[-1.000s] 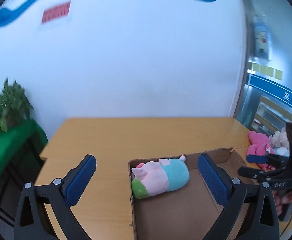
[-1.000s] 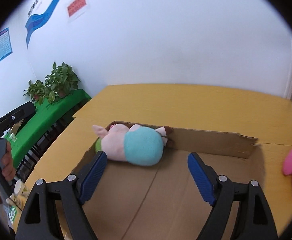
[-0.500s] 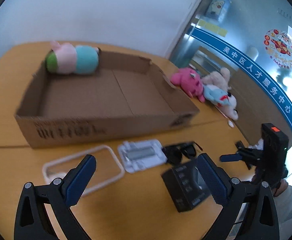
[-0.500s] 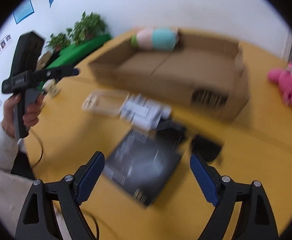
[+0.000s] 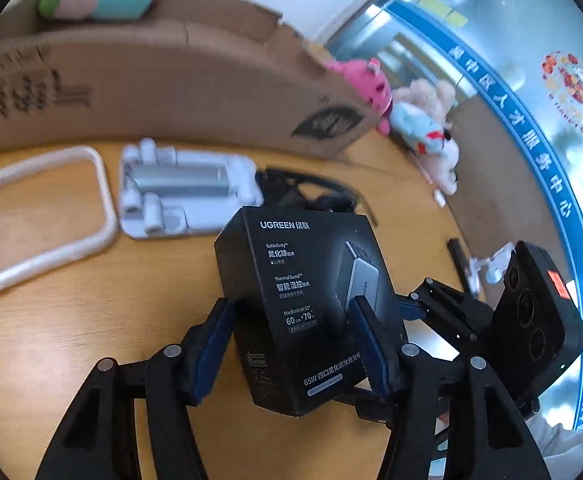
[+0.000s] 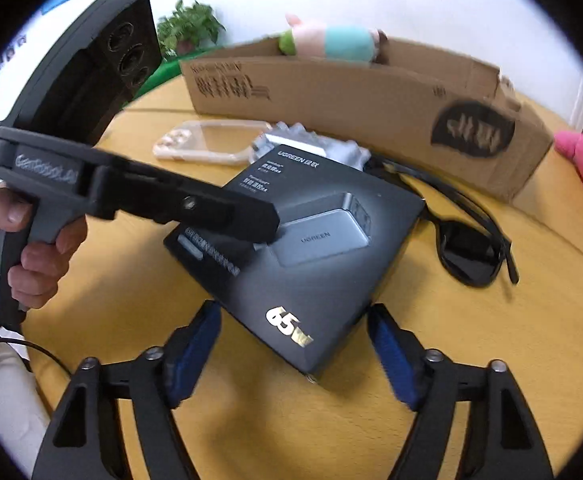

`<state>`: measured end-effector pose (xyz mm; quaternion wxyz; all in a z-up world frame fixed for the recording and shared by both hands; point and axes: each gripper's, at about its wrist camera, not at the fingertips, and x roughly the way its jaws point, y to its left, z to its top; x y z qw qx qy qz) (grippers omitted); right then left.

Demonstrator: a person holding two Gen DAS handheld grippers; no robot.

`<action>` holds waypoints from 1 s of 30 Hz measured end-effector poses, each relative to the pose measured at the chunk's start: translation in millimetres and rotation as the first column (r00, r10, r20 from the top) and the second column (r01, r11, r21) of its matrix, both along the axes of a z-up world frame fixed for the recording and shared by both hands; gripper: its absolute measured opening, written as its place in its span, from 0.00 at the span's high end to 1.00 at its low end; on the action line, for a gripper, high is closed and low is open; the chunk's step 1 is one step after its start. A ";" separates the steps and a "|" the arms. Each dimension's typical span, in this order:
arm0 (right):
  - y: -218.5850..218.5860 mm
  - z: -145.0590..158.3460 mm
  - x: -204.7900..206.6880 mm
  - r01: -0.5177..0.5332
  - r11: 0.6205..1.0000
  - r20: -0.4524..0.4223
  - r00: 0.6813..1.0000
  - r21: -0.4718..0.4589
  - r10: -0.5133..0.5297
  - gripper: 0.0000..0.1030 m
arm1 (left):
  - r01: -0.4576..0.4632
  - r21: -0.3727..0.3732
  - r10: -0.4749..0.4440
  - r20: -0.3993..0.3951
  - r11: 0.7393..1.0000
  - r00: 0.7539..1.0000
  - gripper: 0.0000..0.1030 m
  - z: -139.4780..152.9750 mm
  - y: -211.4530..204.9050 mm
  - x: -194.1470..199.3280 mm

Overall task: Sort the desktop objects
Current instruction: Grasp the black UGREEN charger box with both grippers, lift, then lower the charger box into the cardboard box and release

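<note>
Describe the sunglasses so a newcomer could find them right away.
Start at the long cardboard box on the wooden table. Just in front of its printed side lie the sunglasses, right of the black charger box. They alone have dark lenses and thin black arms, folded out.

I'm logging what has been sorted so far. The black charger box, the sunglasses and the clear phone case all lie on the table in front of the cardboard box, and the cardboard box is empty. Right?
Not quite: the cardboard box is not empty. The right wrist view shows a pink and teal plush toy inside it. The black charger box, sunglasses and clear phone case do lie on the table in front.
</note>
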<state>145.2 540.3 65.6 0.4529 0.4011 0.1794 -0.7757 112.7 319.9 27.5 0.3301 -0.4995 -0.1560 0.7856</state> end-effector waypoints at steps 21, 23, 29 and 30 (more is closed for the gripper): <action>-141.5 248.3 -225.3 -0.059 0.978 -0.376 0.926 -0.201 -0.021 0.28 | -0.148 -0.055 0.108 -0.449 0.987 0.887 0.44 270.3 -17.5 -251.1; -163.6 231.1 -265.2 -0.057 0.982 -0.316 0.949 -0.181 -0.003 0.28 | -0.156 -0.080 0.112 -0.401 0.984 0.909 0.44 251.9 -18.4 -286.3; -216.1 139.0 -354.7 -0.054 0.992 -0.111 0.993 -0.111 0.042 0.28 | -0.188 -0.203 0.151 -0.186 0.961 0.971 0.45 150.0 -12.9 -383.5; -224.2 118.4 -367.4 -0.048 0.994 -0.070 0.997 -0.093 0.042 0.28 | -0.186 -0.228 0.157 -0.140 0.956 0.978 0.45 125.5 -11.0 -398.0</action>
